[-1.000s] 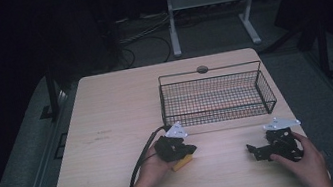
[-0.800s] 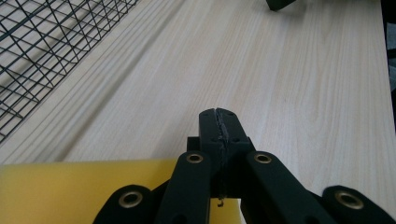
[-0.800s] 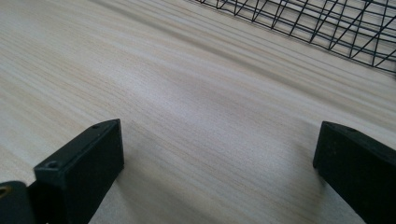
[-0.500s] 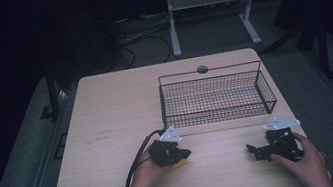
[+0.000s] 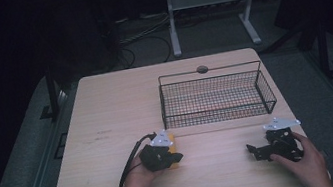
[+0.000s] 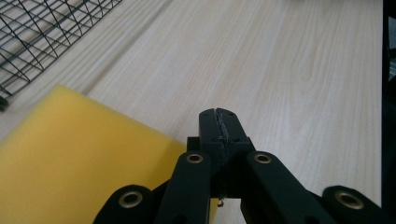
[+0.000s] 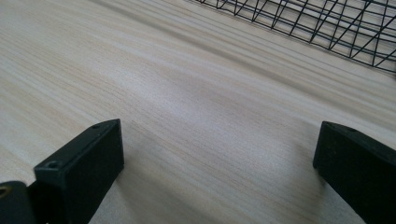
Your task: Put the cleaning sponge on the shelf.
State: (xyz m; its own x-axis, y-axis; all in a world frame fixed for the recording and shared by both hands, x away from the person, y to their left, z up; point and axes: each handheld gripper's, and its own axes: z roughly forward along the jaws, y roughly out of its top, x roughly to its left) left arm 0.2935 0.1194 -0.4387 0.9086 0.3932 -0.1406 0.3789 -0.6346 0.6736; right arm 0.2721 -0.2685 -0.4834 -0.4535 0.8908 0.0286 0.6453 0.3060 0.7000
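The left gripper point(image 5: 177, 158), jaws pressed together on nothing, sat just right of the yellow sponge point(image 6: 74, 158) near the wire basket's point(image 5: 218, 115) near-left corner, perhaps to nudge it, while the right gripper point(image 5: 250, 150) rested wide apart, empty, waiting.

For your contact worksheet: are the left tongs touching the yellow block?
Cannot tell. In the left gripper view, the shut left tongs overlap the yellow block; neither contact nor gap shows plainly.
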